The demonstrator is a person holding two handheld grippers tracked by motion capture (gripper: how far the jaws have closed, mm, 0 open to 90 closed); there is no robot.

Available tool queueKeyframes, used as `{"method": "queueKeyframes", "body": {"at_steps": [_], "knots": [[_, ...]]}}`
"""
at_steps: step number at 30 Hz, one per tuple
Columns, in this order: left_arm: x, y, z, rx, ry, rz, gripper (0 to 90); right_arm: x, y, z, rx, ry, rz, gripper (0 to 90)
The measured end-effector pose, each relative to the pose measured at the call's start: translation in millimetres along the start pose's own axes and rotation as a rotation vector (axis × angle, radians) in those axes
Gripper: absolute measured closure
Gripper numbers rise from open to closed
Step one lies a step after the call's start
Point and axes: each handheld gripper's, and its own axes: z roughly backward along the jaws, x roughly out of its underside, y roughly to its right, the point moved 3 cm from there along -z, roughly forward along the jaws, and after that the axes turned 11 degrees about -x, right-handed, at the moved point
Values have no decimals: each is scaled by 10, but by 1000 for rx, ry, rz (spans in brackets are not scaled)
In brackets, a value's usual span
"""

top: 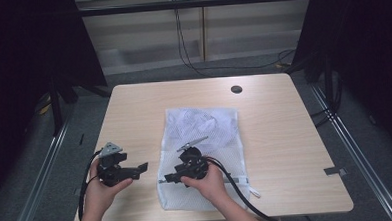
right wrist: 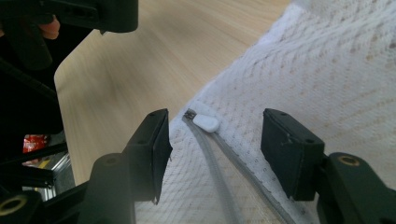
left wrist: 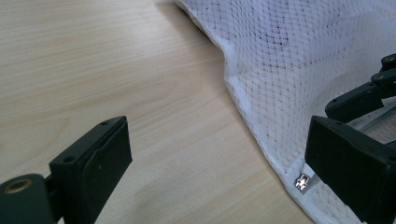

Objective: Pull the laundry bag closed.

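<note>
On a pale wooden table (top: pixel 285 136) lies a white mesh laundry bag (top: pixel 200 140), its zipper (right wrist: pixel 219 177) running along the near edge. We hold a gripper in each hand. Our right gripper (right wrist: pixel 215 149) hovers over the bag's near left corner, jaws half spread and straddling the white zipper pull (right wrist: pixel 207 122) without touching it, so nothing is grasped yet. To do this step well, we judge that the jaws should come down squarely either side of the small pull and pinch the tab alone, not the mesh beneath. Our left gripper (left wrist: pixel 219 172) waits just left of the bag, jaws wide apart and empty, ready, we think, to pin the corner (left wrist: pixel 299 191) so the bag does not drag.
</note>
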Motion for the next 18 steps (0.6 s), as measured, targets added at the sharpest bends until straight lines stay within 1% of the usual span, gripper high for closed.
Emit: {"method": "queueKeyframes", "body": {"at_steps": [1,5,7,8,9,12,14,18], "knots": [[0,0,-3,-3,0,0,70,1,1,-6,-8,3,-20,443],[-4,2,-6,-3,1,3,70,4,19,-36,-17,8,-28,474],[-8,1,-8,-3,1,3,71,8,22,-44,-12,1,-35,475],[-10,0,-12,-2,3,3,71,10,27,-51,-17,5,-49,491],[-13,-1,-17,1,0,2,71,9,30,-57,-19,5,-52,496],[-16,2,-23,0,0,2,71,5,35,-72,-23,5,-62,496],[-17,7,-33,2,-3,2,71,0,31,-84,-28,-1,-81,505],[-13,14,-45,1,-9,-2,72,-12,30,-124,-36,-3,-84,516]]}}
